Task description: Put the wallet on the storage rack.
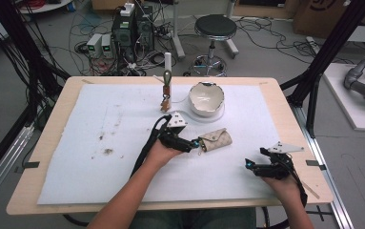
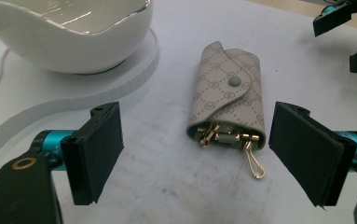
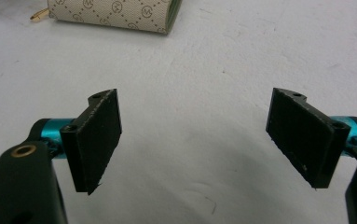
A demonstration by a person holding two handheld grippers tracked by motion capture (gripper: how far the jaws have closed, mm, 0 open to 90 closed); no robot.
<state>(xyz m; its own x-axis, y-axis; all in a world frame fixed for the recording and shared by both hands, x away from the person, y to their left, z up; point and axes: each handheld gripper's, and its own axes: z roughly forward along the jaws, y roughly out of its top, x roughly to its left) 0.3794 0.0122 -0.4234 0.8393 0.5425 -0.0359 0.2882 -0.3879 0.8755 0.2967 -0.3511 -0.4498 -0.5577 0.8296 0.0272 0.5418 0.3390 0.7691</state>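
1. Beige monogram-patterned fabric key pouch (image 1: pixel 215 139) lies on the white mat (image 1: pixel 123 167) covering the wooden counter (image 1: pixel 51 143), just right of the left tongs (image 1: pixel 195 143); a white ceramic bowl (image 1: pixel 207 98) sits behind, the right tongs (image 1: pixel 249 165) well apart.
2. Left gripper view: pouch (image 2: pixel 227 100) ahead between wide-spread jaws, gold clasp (image 2: pixel 254 163) nearest, bowl (image 2: pixel 69 32) beyond.
3. Right gripper view: jaws wide over bare mat (image 3: pixel 190 140), pouch (image 3: pixel 115 14) far ahead.

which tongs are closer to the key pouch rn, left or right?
Left. The left tongs sit open right at the key pouch, at its hook end, not gripping it. The right tongs hang open off to its lower right, apart from it, over bare mat.
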